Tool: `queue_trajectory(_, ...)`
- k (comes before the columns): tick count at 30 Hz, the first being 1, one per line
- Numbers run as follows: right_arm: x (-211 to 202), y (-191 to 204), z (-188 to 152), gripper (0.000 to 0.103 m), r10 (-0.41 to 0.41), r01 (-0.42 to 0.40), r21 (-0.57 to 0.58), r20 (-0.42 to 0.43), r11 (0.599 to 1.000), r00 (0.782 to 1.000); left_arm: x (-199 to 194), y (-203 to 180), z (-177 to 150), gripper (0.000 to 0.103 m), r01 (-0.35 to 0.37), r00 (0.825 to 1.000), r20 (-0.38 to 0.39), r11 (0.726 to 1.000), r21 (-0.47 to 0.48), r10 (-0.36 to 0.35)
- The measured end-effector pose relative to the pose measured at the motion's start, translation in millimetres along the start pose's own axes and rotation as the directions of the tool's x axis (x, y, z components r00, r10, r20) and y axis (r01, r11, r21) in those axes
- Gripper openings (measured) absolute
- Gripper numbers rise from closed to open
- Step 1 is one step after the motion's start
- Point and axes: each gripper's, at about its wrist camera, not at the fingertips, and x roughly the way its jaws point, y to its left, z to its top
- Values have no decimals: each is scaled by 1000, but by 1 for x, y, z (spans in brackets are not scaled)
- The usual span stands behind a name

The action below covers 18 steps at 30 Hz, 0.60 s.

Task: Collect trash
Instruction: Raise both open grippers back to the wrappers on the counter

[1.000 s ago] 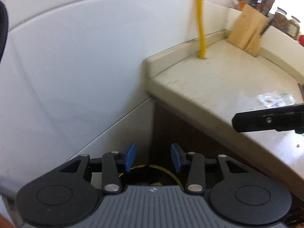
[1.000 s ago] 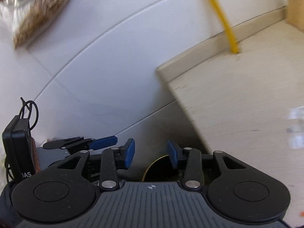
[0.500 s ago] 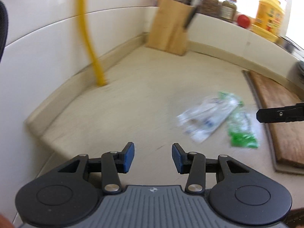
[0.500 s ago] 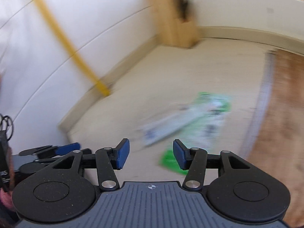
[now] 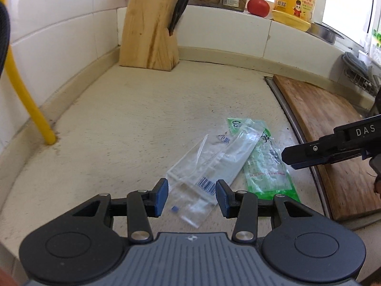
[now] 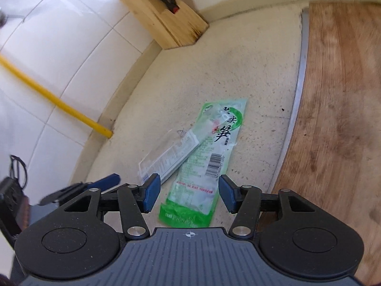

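Note:
Two empty wrappers lie flat on the beige counter [image 5: 133, 119]. A clear plastic bag [image 5: 209, 169] with a barcode overlaps a green printed wrapper [image 5: 269, 169]. My left gripper [image 5: 191, 197] hovers open just above the near end of the clear bag, holding nothing. In the right wrist view the green wrapper [image 6: 204, 164] lies lengthwise with the clear bag [image 6: 166, 159] across its left side. My right gripper [image 6: 187, 194] is open over the near end of the green wrapper, empty. The right gripper's fingers [image 5: 321, 150] show at the right of the left wrist view.
A wooden knife block [image 5: 150, 31] stands in the back corner. Jars, a tomato [image 5: 258, 7] and a yellow bottle [image 5: 295, 0] sit on the ledge. A wooden cutting board [image 5: 328, 131] lies to the right. A yellow pipe [image 5: 26, 100] rises at the left wall.
Both grippers swung from the counter's left end and the gap below it over to the countertop, and now hover over the two wrappers. Both stayed open.

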Motion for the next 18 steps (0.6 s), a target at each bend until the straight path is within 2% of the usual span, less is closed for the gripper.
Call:
queue_trajectory(6, 7, -13, 22, 59, 109, -109, 9, -70, 994, 992, 25, 3, 16, 41, 60, 998, 9, 996, 71, -61)
queue_trajectory(13, 34, -24, 39, 58, 198, -189, 68, -161, 980, 967, 48, -8, 27, 41, 165, 986, -68, 971, 172, -155)
queue_trajectory(15, 41, -29, 43, 59, 236, -221, 105, -173, 970, 956, 49, -15, 27, 45, 165, 985, -79, 963, 214, -152)
queue_trajectory(18, 49, -33, 47, 44, 262, -242, 126, -184, 962, 947, 47, -19, 29, 46, 171, 984, -97, 952, 254, -151)
